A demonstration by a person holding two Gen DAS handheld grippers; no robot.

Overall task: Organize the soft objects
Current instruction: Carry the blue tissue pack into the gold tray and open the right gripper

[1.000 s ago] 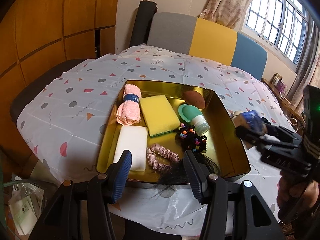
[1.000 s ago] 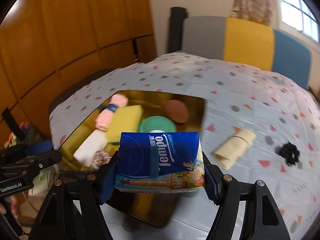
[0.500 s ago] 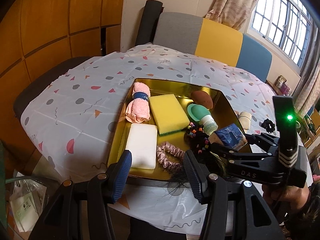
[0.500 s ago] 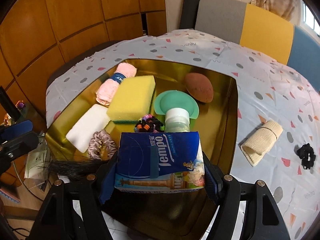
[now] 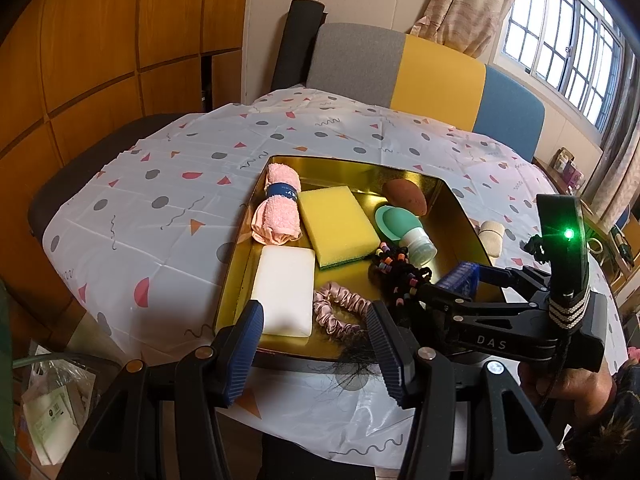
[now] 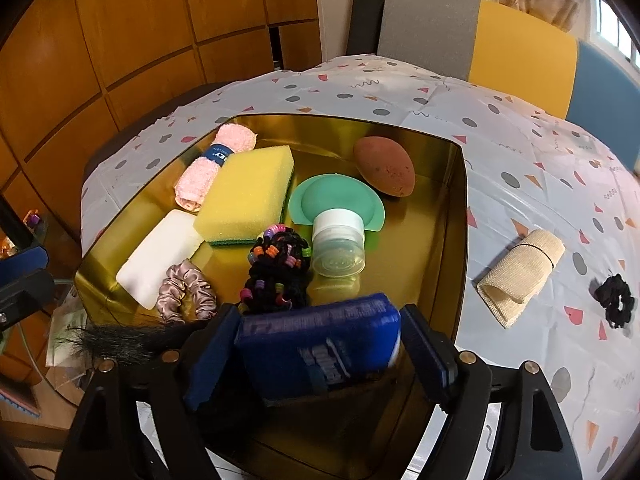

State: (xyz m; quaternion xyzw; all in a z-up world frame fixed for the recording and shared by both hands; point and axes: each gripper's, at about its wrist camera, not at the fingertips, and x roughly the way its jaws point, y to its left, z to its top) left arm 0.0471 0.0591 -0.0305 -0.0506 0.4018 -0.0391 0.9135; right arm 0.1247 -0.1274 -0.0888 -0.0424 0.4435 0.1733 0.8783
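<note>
A gold tray (image 6: 460, 240) on the dotted tablecloth holds a pink towel roll (image 6: 216, 164), a yellow sponge (image 6: 248, 196), a white pad (image 6: 156, 256), a pink scrunchie (image 6: 184, 292), beaded black hair ties (image 6: 280, 268), a green squeeze bottle (image 6: 336, 224) and a brown puff (image 6: 384, 166). My right gripper (image 6: 318, 312) is low over the tray's near right corner. Its jaws are opening, and the blue tissue pack (image 6: 320, 348) tips down loose between them. My left gripper (image 5: 314, 312) stands open and empty at the tray's (image 5: 352, 160) near edge.
A beige rolled bandage (image 6: 520, 276) and a black scrunchie (image 6: 614, 304) lie on the cloth right of the tray. A tuft of black hair (image 5: 356, 360) hangs over the tray's near rim. Chairs stand behind the table, wooden panels on the left.
The right gripper came down over the tray with the tissue pack. Its jaws have widened, and the pack, upright before, has tipped forward and down between them. The left gripper stayed put.
</note>
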